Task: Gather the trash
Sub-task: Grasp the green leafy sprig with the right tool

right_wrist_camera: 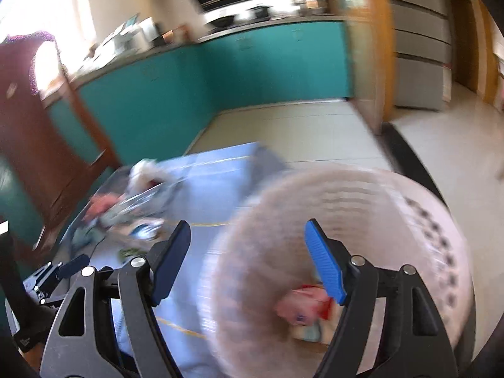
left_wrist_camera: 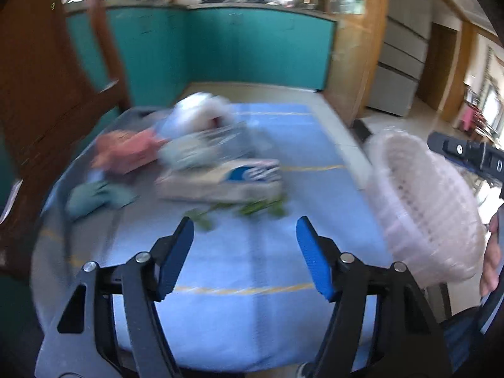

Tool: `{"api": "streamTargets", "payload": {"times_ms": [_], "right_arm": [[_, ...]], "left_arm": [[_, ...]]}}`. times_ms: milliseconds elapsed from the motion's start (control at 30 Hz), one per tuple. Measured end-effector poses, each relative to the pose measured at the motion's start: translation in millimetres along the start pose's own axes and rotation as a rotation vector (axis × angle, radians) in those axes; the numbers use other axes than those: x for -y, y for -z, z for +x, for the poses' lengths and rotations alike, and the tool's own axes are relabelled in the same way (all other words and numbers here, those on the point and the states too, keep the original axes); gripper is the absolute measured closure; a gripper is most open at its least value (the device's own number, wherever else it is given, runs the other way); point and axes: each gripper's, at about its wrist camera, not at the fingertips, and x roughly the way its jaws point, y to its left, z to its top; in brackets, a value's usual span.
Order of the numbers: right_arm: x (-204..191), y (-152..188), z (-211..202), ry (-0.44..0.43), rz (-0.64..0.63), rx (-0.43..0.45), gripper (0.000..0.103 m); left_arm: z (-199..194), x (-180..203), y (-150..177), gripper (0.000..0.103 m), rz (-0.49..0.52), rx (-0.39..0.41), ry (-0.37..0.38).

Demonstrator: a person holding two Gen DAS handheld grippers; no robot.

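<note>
A pile of trash lies on the blue tablecloth (left_wrist_camera: 252,283): a flat white and blue carton (left_wrist_camera: 220,181), pink wrapping (left_wrist_camera: 126,154), a white bag (left_wrist_camera: 201,113), a teal scrap (left_wrist_camera: 97,198) and green stems (left_wrist_camera: 252,209). My left gripper (left_wrist_camera: 245,255) is open and empty, just short of the stems. A pale pink perforated basket (left_wrist_camera: 422,208) stands at the table's right edge. In the right wrist view my right gripper (right_wrist_camera: 247,258) is open over the basket's rim (right_wrist_camera: 315,189); pink trash (right_wrist_camera: 302,307) lies inside. The frames are blurred by motion.
A dark wooden chair (left_wrist_camera: 47,94) stands left of the table. Teal kitchen cabinets (left_wrist_camera: 220,50) run along the back. A wooden post (left_wrist_camera: 356,63) and a grey fridge (left_wrist_camera: 400,69) stand to the right, with tiled floor (right_wrist_camera: 299,132) beyond the table.
</note>
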Motion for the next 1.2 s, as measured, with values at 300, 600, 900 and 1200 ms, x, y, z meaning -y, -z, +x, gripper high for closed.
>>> {"api": "streamTargets", "payload": {"times_ms": [300,600,900,1200], "right_arm": [[-118.2,0.5,93.3,-0.125,-0.338,-0.187,0.030],[-152.9,32.1,125.4,-0.178,-0.451,-0.303,0.090],[-151.6,31.6,99.9,-0.281,-0.412,-0.245,0.100],[-114.5,11.4,57.4,-0.330,-0.287,-0.139,0.100]], "left_arm": [[-7.5,-74.4,27.2,0.035,-0.068,-0.059,-0.080],[-5.0,-86.2,30.0,0.035,-0.087,-0.065,-0.063],[7.0,-93.2,27.2,0.035,-0.115,-0.074,-0.071],[36.1,-108.7,-3.9,0.035,-0.075,-0.038,-0.198]]}}
